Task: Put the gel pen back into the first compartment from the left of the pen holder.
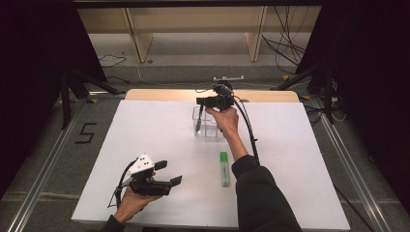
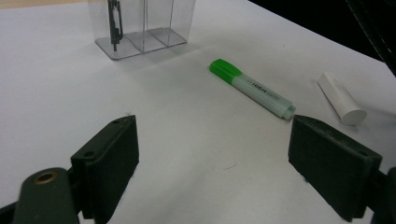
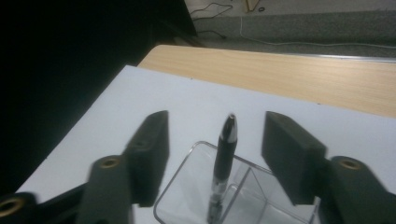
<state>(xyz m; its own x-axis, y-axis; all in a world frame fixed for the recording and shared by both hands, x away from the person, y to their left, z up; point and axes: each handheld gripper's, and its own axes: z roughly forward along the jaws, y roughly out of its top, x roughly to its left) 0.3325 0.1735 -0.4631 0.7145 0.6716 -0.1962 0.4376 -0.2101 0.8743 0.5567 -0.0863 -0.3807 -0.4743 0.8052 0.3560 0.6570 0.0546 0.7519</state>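
Note:
A clear plastic holder (image 1: 209, 126) with compartments stands at the back middle of the white board. A black pen (image 1: 199, 119) stands upright in its left compartment. My right gripper (image 1: 201, 101) hovers just above it. In the right gripper view the pen (image 3: 224, 158) rises between the open jaws of the right gripper (image 3: 217, 119), with a gap on either side. A green highlighter (image 1: 224, 169) lies on the board beside the right forearm. My left gripper (image 1: 169, 173) rests open and empty at the front left, and in its view the left gripper (image 2: 212, 126) faces the highlighter (image 2: 252, 88) and the holder (image 2: 154, 28).
A short white cylinder (image 2: 341, 98) lies on the board to the right of the highlighter. The white board (image 1: 145, 135) covers a wooden table whose bare strip (image 1: 159, 94) shows at the back. A black cable (image 1: 249, 128) trails from the right gripper along the forearm.

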